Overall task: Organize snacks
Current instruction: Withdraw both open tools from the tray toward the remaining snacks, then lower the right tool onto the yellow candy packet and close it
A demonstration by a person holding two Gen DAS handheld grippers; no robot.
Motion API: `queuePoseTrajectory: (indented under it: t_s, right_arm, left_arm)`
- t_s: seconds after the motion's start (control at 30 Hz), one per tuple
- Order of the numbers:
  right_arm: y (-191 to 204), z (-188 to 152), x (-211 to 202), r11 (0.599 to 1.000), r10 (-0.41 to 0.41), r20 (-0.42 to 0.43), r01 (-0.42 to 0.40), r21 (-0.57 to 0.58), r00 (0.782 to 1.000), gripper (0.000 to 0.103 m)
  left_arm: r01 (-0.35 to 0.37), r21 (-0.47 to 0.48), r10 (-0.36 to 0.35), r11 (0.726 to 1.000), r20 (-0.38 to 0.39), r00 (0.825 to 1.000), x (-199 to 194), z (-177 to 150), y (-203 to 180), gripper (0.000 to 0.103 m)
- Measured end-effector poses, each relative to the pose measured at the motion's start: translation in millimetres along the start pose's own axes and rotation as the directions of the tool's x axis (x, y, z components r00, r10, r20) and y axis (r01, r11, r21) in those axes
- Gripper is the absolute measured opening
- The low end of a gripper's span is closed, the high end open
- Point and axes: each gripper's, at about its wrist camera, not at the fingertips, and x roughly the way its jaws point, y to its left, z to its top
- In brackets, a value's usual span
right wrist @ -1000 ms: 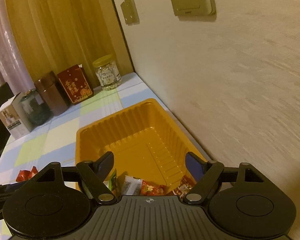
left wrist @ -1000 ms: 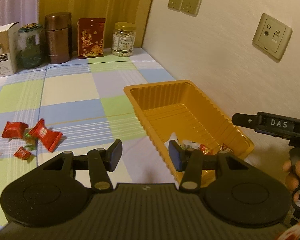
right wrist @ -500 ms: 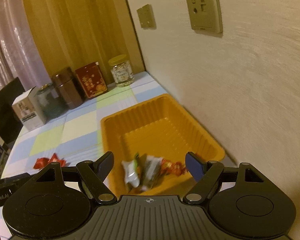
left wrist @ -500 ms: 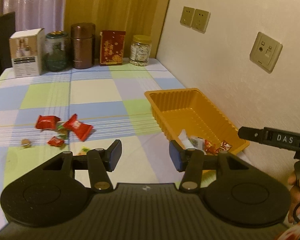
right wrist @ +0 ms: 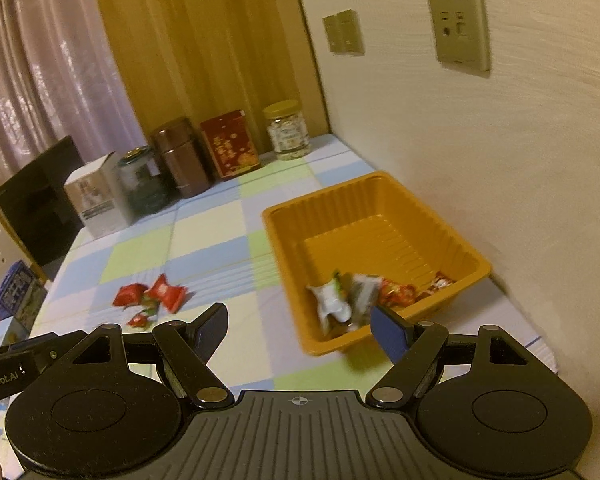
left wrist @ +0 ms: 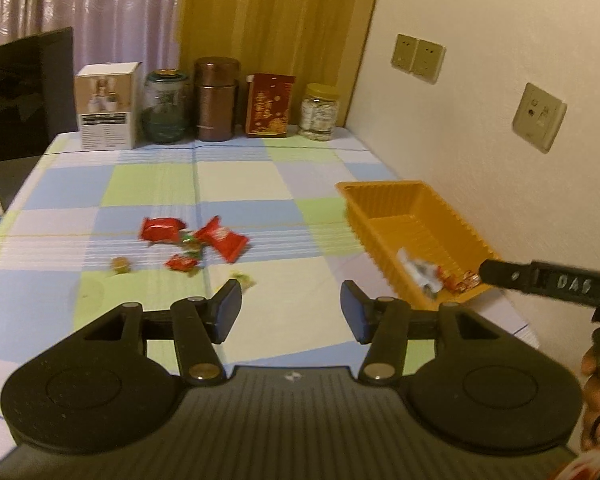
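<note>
An orange plastic tray [left wrist: 452, 216] [right wrist: 384, 196] stands by the wall on the checked tablecloth, with several wrapped snacks [right wrist: 356, 296] in its near end. More snacks lie loose on the cloth: red packets [left wrist: 220, 240] [right wrist: 164, 292], small candies [left wrist: 120, 265]. My left gripper [left wrist: 291, 312] is open and empty, above the table's near part, between loose snacks and tray. My right gripper [right wrist: 298, 330] is open and empty, near the tray's front corner; its body shows in the left wrist view [left wrist: 548, 282].
At the table's far edge stand a white box [left wrist: 106, 110], a green glass jar [left wrist: 166, 108], a brown canister [left wrist: 216, 100], a red tin [left wrist: 268, 106] and a clear jar [left wrist: 320, 114]. The wall with sockets runs along the right. A dark screen [left wrist: 24, 92] stands far left.
Both grippers have pulled back and up from the tray, so more of the table shows. Both stay open and empty. The snacks in the tray lie where they were.
</note>
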Motion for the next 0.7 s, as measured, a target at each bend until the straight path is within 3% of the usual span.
queuePoseTrajectory:
  t_s: [0.37, 0.7]
  right_arm:
    - [38.1, -20.7, 2.6, 0.998, 0.056, -0.027, -0.056, -0.024, 0.998, 0.078]
    - [63.2, -29.6, 15.1, 0.996, 0.076, -0.035, -0.078, -0.052, 0.997, 0.078]
  left_arm:
    - [-0.083, -0.052, 0.083, 0.995, -0.004, 0.997, -21.9, -16.4, 55.1, 0.051]
    - [-0.118, -0.098, 0.118, 0.988, -0.005, 0.993, -22.4, -19.6, 82.7, 0.051]
